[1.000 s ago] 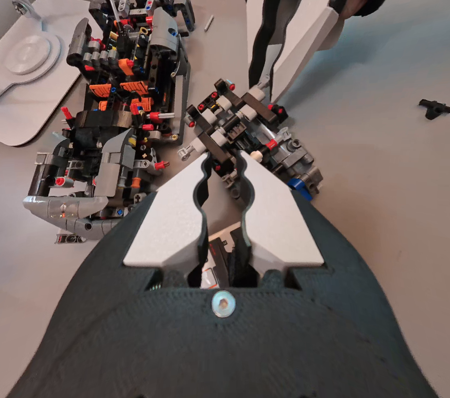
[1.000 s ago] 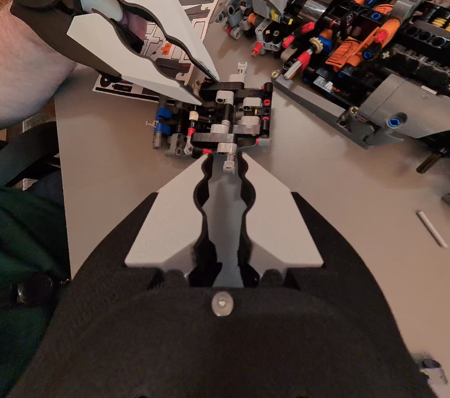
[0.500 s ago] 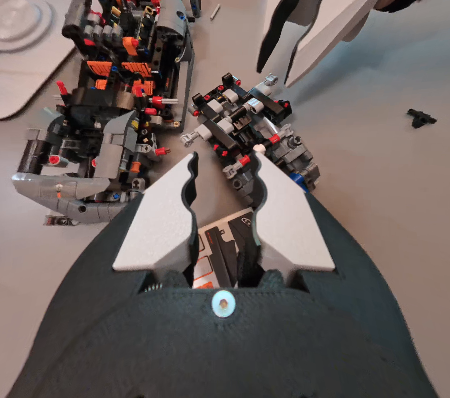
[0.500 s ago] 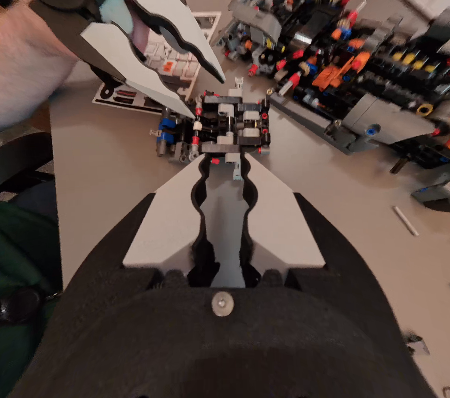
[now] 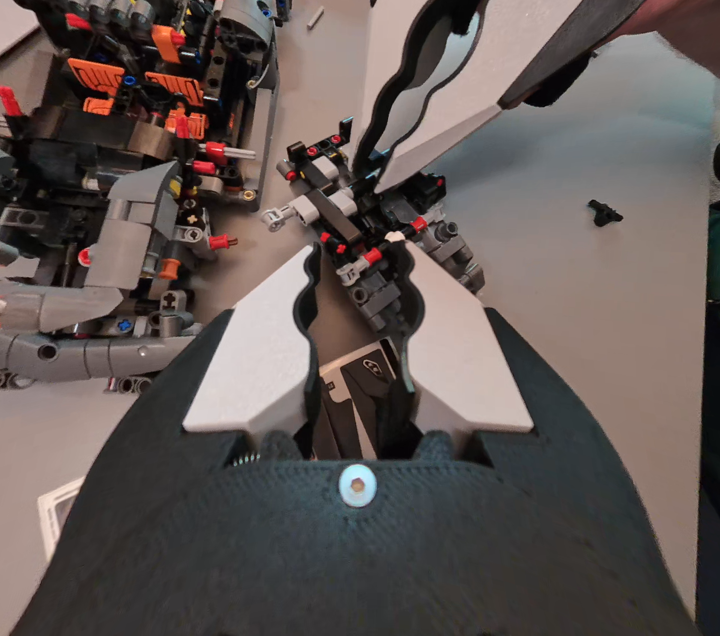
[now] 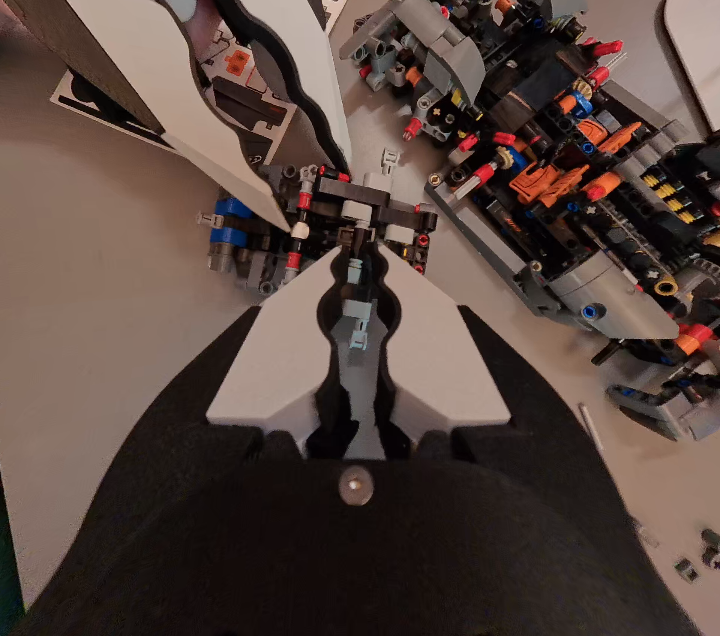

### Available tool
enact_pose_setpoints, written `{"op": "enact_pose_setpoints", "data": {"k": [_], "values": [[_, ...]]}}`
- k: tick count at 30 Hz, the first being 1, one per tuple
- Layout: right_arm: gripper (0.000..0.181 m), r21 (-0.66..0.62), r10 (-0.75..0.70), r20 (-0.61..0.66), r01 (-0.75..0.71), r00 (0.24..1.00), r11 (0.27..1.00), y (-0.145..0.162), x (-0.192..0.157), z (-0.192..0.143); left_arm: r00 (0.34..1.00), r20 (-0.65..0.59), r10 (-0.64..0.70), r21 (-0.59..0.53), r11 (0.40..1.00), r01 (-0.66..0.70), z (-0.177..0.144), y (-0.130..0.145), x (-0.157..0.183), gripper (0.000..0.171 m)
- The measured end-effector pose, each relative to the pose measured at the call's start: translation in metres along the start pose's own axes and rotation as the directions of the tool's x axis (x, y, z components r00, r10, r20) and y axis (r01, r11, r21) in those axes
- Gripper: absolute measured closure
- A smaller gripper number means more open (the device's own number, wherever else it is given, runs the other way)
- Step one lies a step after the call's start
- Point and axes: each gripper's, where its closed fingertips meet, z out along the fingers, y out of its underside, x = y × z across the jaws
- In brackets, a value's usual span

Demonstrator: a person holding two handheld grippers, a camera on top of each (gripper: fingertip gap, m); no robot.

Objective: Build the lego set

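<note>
Here, both claws [image 5: 360,251] [image 6: 358,251] around the small lego subassembly [image 6: 366,204].

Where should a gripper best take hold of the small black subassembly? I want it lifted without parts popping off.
Probably across the long black beam on top of the small black subassembly, coming from above with the fingers on its two long flat sides. The thin light grey axle ends and red pins stick out and look likelier to slip or pull loose.
</note>
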Motion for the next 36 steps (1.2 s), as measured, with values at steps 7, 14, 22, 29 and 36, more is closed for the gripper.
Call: {"op": "enact_pose_setpoints", "data": {"k": [7, 14, 22, 29, 36], "values": [[0.172, -0.008, -0.017, -0.009, 0.017, 1.000, 1.000, -0.002, 0.006, 0.004, 0.999, -0.042, -0.033, -0.005, 0.999, 0.033, 0.007, 0.003, 0.002, 0.129], [0.176, -0.057, -0.078, -0.009, 0.077, 0.997, 0.995, -0.001, 0.005, 0.005, 0.997, -0.066, -0.051, -0.005, 0.999, 0.050, 0.010, 0.002, 0.001, 0.128], [0.176, -0.087, -0.126, -0.046, 0.122, 0.991, 0.989, 0.001, 0.006, 0.006, 0.997, -0.067, -0.050, -0.009, 0.999, 0.049, 0.011, 0.002, 0.001, 0.127], [0.176, -0.100, -0.137, -0.044, 0.132, 0.990, 0.986, 0.003, 0.005, 0.008, 0.997, -0.059, -0.045, -0.009, 0.999, 0.044, 0.011, 0.002, 0.001, 0.127], [0.175, -0.127, -0.147, -0.046, 0.140, 0.988, 0.982, 0.004, 0.005, 0.009, 0.997, -0.012, -0.078, 0.041, 0.996, 0.079, -0.004, -0.007, -0.007, 0.128]]}}
